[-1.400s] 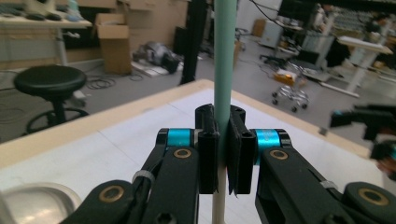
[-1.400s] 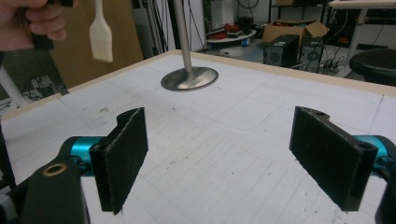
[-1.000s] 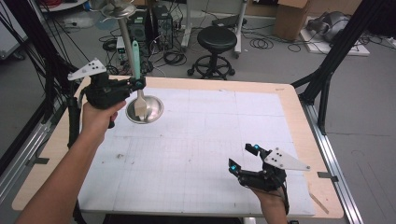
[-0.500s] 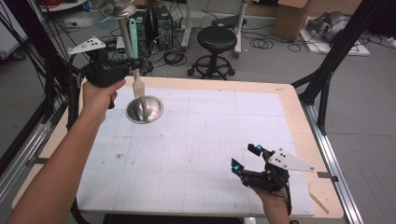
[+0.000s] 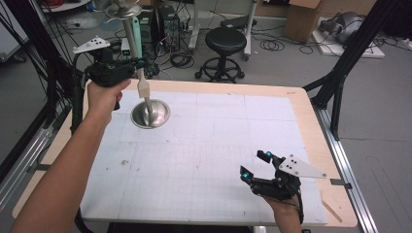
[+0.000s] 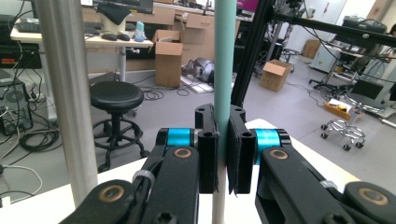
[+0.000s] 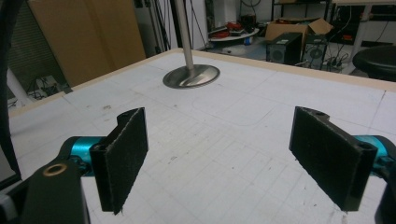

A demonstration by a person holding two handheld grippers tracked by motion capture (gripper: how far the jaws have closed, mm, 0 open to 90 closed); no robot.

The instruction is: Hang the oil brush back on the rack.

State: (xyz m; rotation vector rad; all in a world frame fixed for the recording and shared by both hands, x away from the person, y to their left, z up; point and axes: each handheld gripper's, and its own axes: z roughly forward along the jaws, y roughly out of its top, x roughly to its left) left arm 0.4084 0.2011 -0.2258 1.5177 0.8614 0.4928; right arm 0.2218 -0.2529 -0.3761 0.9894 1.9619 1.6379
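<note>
One gripper [image 6: 223, 154] clamping brush [image 6: 223, 70] (upright)

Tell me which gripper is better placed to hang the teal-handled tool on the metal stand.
Left. The left gripper is shut on the teal-handled tool, holding it upright beside the metal stand. The right gripper is open, holds nothing, and sits at the table's near right corner, far from the stand.

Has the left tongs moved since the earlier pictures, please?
Yes. The left tongs, shut on the teal-handled brush, have risen up and back from the stand's round base.
</note>
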